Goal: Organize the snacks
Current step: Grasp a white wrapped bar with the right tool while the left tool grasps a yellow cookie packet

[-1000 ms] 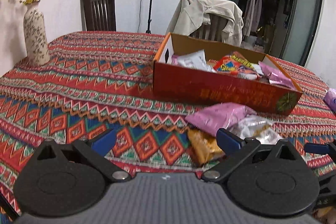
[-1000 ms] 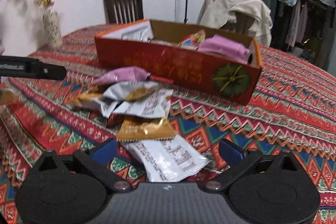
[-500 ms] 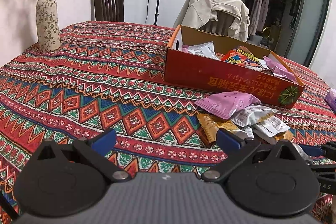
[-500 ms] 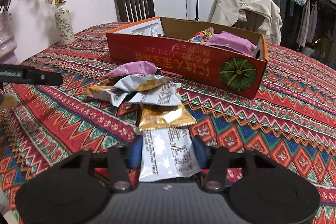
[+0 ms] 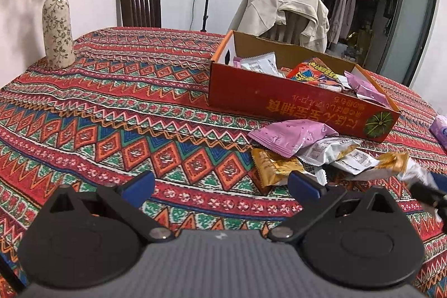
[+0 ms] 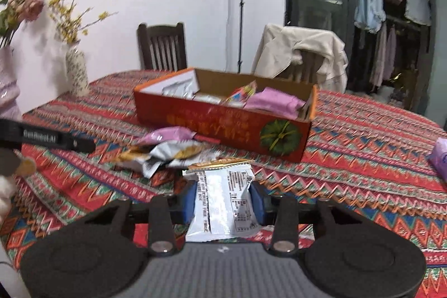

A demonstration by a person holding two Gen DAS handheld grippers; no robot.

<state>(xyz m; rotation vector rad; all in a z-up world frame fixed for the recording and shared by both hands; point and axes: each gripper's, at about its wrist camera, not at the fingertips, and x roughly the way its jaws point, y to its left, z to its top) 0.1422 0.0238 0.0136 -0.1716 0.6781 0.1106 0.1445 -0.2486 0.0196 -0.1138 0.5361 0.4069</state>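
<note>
your right gripper [image 6: 223,204] is clamped on a white foil snack packet with black print [image 6: 223,203], lifted just above the patterned red tablecloth [image 6: 363,158], near the orange cardboard box [image 6: 223,122]. your left gripper [image 5: 220,186] hangs wide apart, holding nothing.

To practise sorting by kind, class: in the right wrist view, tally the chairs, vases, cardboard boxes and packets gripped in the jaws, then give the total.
Chairs: 2
Vases: 2
Cardboard box: 1
Gripped packet: 1
Total: 6
</note>
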